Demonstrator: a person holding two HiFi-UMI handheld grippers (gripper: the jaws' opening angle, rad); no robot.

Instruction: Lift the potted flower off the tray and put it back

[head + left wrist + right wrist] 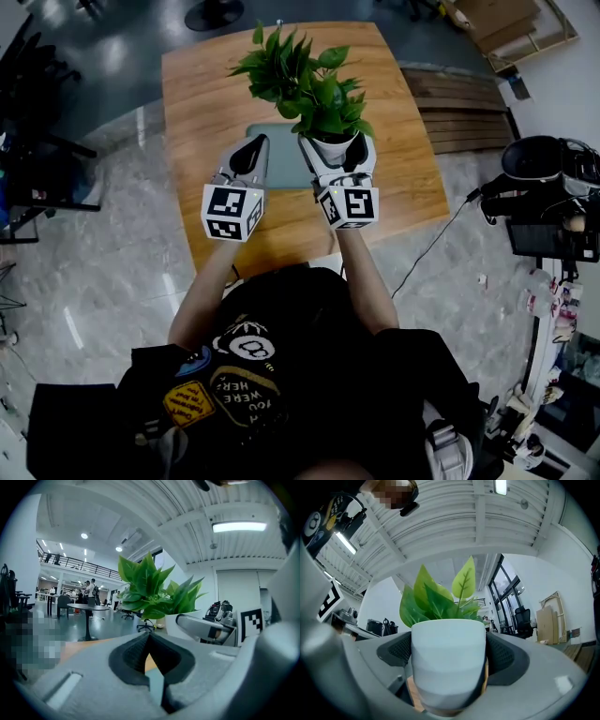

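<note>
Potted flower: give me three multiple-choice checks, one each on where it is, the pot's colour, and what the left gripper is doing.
1. Where is the potted flower?
A. Standing on the tray
B. Held up in the right gripper
C. On the floor

2. What colour is the pot?
A. Black
B. Terracotta
C. White

3. How does the left gripper stand?
A. Jaws together, empty
B. Wide open
C. Clamped on a leaf

Answers:
1 B: the right gripper view shows its pads pressed on both sides of the pot.
2 C: the pot wall is plain white in the right gripper view.
3 A: the left gripper view shows its jaws meeting with nothing between them.
</note>
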